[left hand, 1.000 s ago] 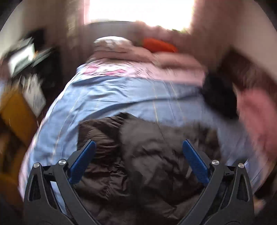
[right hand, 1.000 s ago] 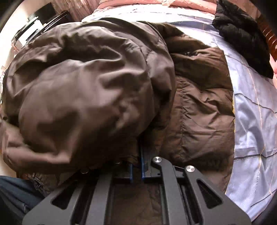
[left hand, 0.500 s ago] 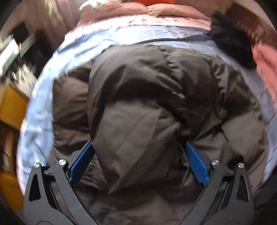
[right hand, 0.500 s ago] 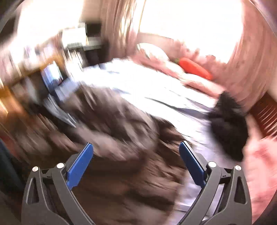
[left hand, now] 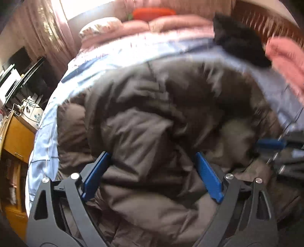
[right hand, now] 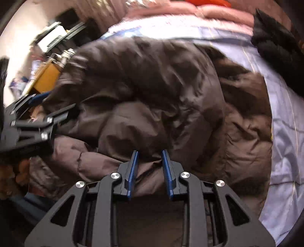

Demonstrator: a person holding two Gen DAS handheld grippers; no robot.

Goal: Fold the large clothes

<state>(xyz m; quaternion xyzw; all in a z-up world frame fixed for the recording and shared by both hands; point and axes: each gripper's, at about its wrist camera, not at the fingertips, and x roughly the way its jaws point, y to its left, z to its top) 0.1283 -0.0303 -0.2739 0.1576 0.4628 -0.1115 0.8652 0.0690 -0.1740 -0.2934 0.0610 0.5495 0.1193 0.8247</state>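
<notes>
Ahead of you lies a pale blue bedsheet (left hand: 47,133), with a pink quilt (left hand: 171,22) and 1 orange cushion (left hand: 153,12) at its far end. To your left stands a yellow cabinet (left hand: 17,140).
</notes>
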